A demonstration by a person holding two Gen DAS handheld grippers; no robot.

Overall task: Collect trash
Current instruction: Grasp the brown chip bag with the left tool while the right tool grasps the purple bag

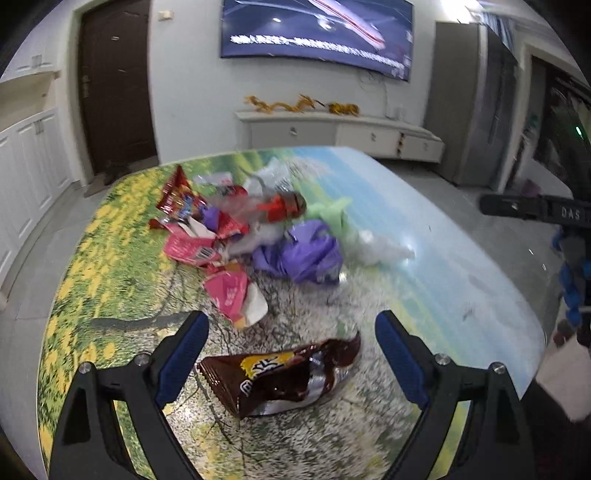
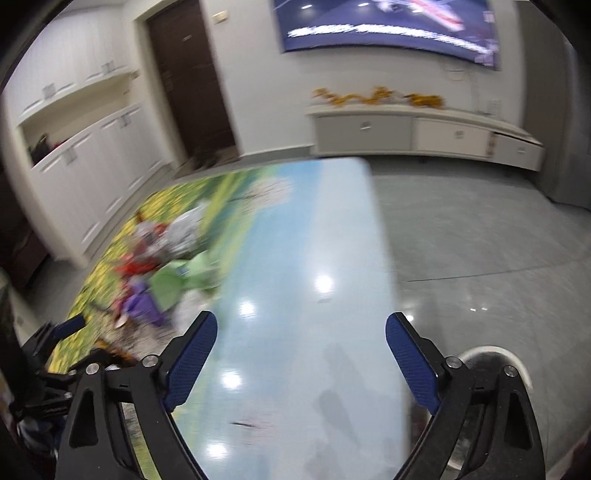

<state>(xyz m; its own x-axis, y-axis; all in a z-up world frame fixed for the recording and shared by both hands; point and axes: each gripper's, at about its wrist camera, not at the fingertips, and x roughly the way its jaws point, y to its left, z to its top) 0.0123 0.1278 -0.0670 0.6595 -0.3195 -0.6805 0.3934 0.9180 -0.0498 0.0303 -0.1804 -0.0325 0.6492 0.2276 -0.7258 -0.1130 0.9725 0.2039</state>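
Brown wrapper [image 1: 273,380] lies between released left tongs [image 1: 291,332]; right tongs [image 2: 301,334] released, trash blurred.

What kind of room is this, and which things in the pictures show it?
Most likely a living room in a home. A large wall-mounted screen hangs above a low white cabinet with golden ornaments on it, and a dark door stands beside white built-in cupboards.

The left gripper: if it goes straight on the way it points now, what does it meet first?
Most likely the brown snack wrapper, which lies on the table between the open left gripper fingers. Depth is unclear, so it could also touch the table just beyond it.
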